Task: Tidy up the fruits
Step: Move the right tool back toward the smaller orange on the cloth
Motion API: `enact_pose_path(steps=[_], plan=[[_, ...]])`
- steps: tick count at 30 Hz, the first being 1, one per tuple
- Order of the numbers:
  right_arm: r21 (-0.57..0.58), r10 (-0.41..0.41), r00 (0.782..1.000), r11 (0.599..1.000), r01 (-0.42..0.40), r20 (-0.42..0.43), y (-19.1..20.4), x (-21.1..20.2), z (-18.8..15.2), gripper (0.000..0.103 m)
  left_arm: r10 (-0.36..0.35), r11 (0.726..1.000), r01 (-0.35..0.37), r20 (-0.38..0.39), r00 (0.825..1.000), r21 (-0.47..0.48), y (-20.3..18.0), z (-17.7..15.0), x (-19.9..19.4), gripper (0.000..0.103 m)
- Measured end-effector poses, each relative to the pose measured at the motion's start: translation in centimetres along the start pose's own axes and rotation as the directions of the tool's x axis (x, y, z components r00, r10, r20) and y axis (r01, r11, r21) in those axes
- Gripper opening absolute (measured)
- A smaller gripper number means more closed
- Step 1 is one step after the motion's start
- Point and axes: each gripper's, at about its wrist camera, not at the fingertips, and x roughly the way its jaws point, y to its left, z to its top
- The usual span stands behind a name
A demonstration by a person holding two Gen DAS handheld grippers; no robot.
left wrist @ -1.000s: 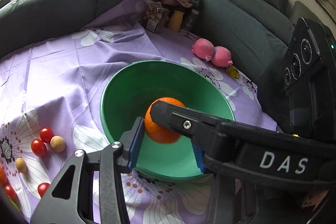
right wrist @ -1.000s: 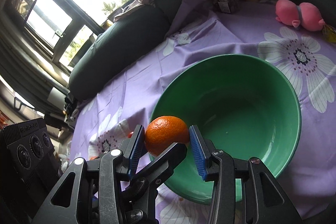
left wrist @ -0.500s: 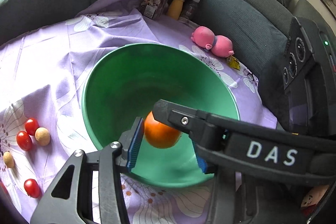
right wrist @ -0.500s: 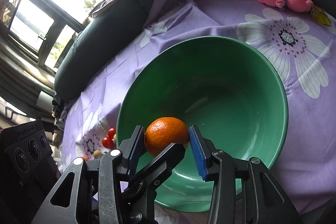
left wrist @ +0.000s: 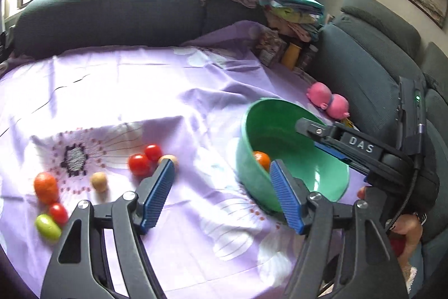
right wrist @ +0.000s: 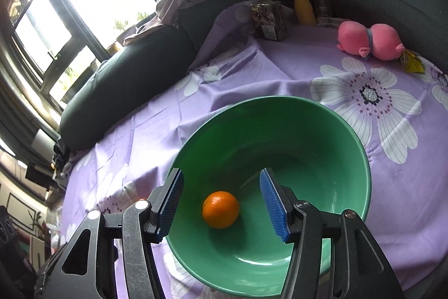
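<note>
The orange (right wrist: 221,209) lies free inside the green bowl (right wrist: 322,114), on the purple floral cloth (left wrist: 182,91). The right gripper (right wrist: 221,201) hangs over the bowl; its jaws have just been opening, pads clear of the fruit. The left gripper (left wrist: 221,194), jaws likewise just opened and empty, points at the cloth beside the bowl, near the cherry tomatoes (left wrist: 139,164)
</note>
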Motion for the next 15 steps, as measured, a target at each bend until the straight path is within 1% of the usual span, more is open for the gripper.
enact_pose_path(steps=[3, 5, 7, 8, 10, 12, 15], plan=[[-0.061, 0.005, 1.0, 0.998, -0.005, -0.007, 2.1, 0.5, -0.5, 0.057, 0.114, 0.993, -0.113, 0.018, 0.993, -0.045, 2.8, -0.7, -1.3, 0.073], [-0.111, -0.006, 1.0, 0.994, 0.008, 0.023, 3.6, 0.5, -1.0, 0.057, 0.202, 0.977, -0.2, 0.027, 0.979, -0.068, 4.6, -1.4, -1.9, 0.074], [-0.157, -0.014, 0.997, 0.987, 0.026, 0.074, 5.2, 0.2, -1.4, 0.057, 0.263, 0.961, -0.26, 0.031, 0.964, -0.092, 6.5, -2.0, -2.3, 0.074], [-0.175, -0.009, 0.996, 0.984, 0.025, 0.092, 5.8, 0.2, -1.6, 0.057, 0.273, 0.957, -0.269, 0.027, 0.962, -0.11, 7.4, -2.3, -2.4, 0.074], [-0.2, 0.025, 0.995, 0.98, -0.005, 0.1, 6.9, 0.2, -2.0, 0.057, 0.268, 0.953, -0.263, 0.015, 0.963, -0.152, 9.1, -2.7, -2.5, 0.074], [-0.215, 0.065, 0.994, 0.975, -0.046, 0.083, 7.7, 0.5, -2.3, 0.057, 0.261, 0.947, -0.255, 0.005, 0.965, -0.195, 10.6, -3.1, -2.6, 0.074], [-0.244, 0.081, 0.995, 0.968, -0.065, 0.057, 9.1, 1.2, -3.0, 0.057, 0.275, 0.937, -0.27, -0.009, 0.961, -0.222, 11.8, -3.3, -2.6, 0.074]])
